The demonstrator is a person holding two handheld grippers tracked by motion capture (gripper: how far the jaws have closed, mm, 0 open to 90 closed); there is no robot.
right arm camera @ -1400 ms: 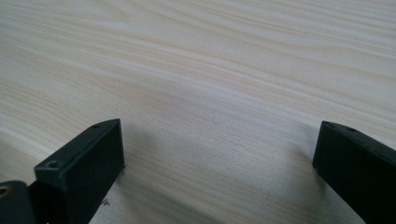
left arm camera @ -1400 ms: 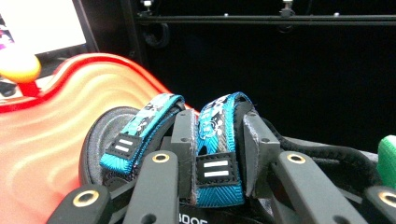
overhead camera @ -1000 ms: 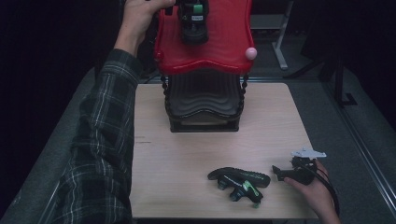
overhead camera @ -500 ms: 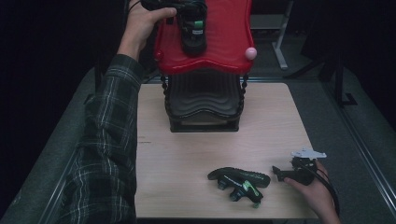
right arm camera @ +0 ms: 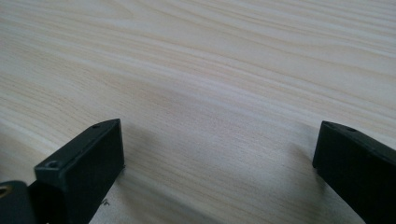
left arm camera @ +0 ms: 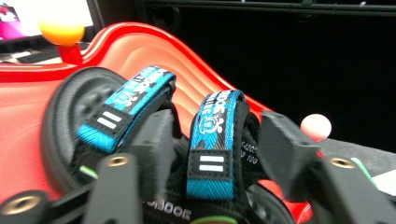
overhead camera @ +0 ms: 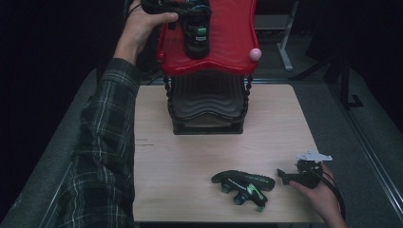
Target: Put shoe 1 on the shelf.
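At 12 o'clock on the table (overhead camera: pixel 157 156), atop the red shelf (overhead camera: pixel 223 52) of a 2-tier rack:

Item 1. Sandal (overhead camera: pixel 196 28), black with blue straps and green trim, lying on the red top tier. In the left gripper view this same sandal (left arm camera: pixel 154 154) sits between our left gripper (left arm camera: pixel 219 154)'s jaws; these have just been opening, and a gap shows on each side of the near blue strap (left arm camera: pixel 215 140), so we judge the shoe released and resting on the shelf. In the high view the left gripper (overhead camera: pixel 164 7) is held by the left hand (overhead camera: pixel 142 26) at the shelf's 11 o'clock corner.

Item 2. Second sandal (overhead camera: pixel 244 185), on its side at 5 o'clock on the table, untouched. Our right gripper (overhead camera: pixel 294 176) rests just beside it at its 3 o'clock, jaws spread wide over bare wood (right arm camera: pixel 210 93) in the right gripper view, holding nothing.

Item 3. Black lower tier (overhead camera: pixel 205 102) of the rack, apparently empty.

Progress: we judge 1 of 2 sandals placed; the second is yet to be lifted and set on the rack.

Obscured: the left gripper is cut off by the top edge of the high view. The lower tier's inside is dark. Lettering on the straps is too blurred to read. Pink knob (overhead camera: pixel 255 53) marks the shelf corner.
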